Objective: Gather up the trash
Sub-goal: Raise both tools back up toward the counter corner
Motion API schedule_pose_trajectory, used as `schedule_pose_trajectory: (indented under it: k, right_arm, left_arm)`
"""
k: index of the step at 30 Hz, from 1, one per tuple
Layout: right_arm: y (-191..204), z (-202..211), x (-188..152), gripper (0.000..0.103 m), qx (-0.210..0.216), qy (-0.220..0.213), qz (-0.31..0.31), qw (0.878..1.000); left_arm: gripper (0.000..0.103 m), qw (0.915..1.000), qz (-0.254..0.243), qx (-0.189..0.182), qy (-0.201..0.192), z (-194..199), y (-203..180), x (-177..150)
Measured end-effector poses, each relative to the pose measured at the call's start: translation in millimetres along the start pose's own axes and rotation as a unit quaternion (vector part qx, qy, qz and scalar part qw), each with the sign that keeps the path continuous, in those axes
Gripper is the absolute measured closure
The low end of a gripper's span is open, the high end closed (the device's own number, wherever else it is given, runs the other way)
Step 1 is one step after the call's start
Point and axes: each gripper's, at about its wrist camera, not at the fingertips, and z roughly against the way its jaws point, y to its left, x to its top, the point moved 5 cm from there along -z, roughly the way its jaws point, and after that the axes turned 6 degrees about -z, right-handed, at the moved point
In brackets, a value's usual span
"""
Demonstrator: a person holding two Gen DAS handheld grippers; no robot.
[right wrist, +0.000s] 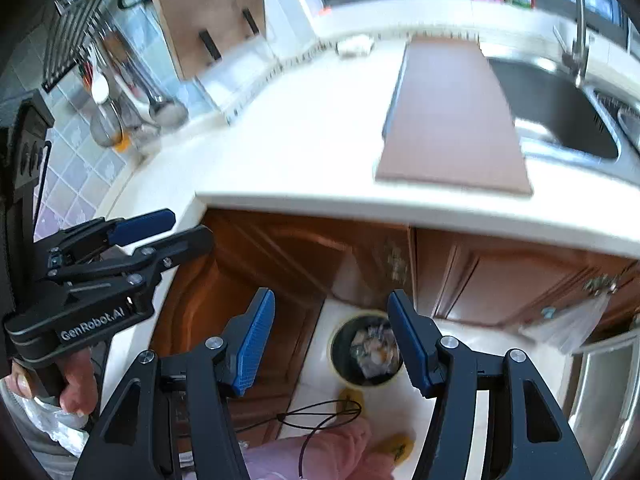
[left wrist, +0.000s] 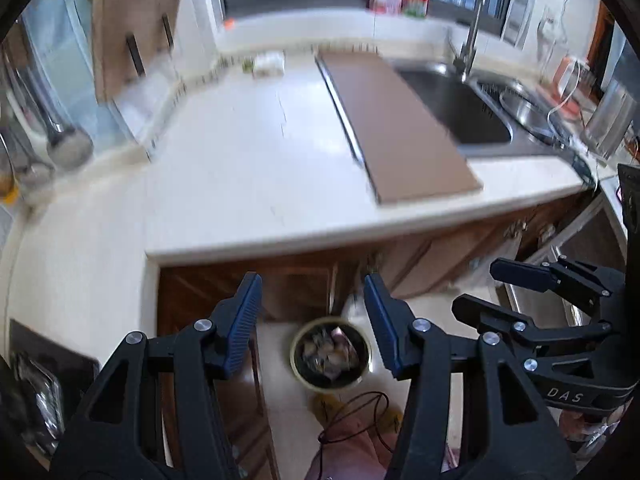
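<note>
A round bin full of crumpled trash stands on the floor by the brown cabinets, far below both grippers; it also shows in the right wrist view. My left gripper is open, with nothing between its blue pads. My right gripper is open and empty as well. Each shows in the other's view: the right gripper at the right, the left gripper at the left with a hand on its grip. Both hang above the floor in front of the white counter.
A brown cutting board lies on the counter beside a steel sink with a faucet. A small white object sits at the back wall. Ladles hang at the left. A clear bag hangs off a cabinet handle. Yellow slippers are below.
</note>
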Motion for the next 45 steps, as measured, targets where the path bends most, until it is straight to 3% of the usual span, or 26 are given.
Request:
schedule_pose_trajectory:
  k: [9,17,25,36,45]
  right_arm:
    - [23,56,83,0.043,-0.012,-0.065,0.01,0.998]
    - [49,87,169,0.043,-0.032,-0.107,0.018,0.994]
    - [61,89,272,0.043,-0.05,-0.122,0.004,0.991]
    - [24,32,430,0.043,-0.033,-0.099,-0.029,0.994]
    - [-10,-93,551,0.043,0.027,-0.029,-0.027,0.999]
  left_arm:
    - [0.053,0.9977,-0.017,0.019,-0.063,49,27,76]
    - [0.053,0.9945,-0.027,0.019,-0.099,51,56,140]
    - [0.053,0.9915,-0.028,0.026,-0.124,36,91,214]
    - [0.053,0.995,0.026,0.046,-0.084,-48,141,307]
    - [0.053,0.9947,0.088,0.05,-0.018,-173,175,380]
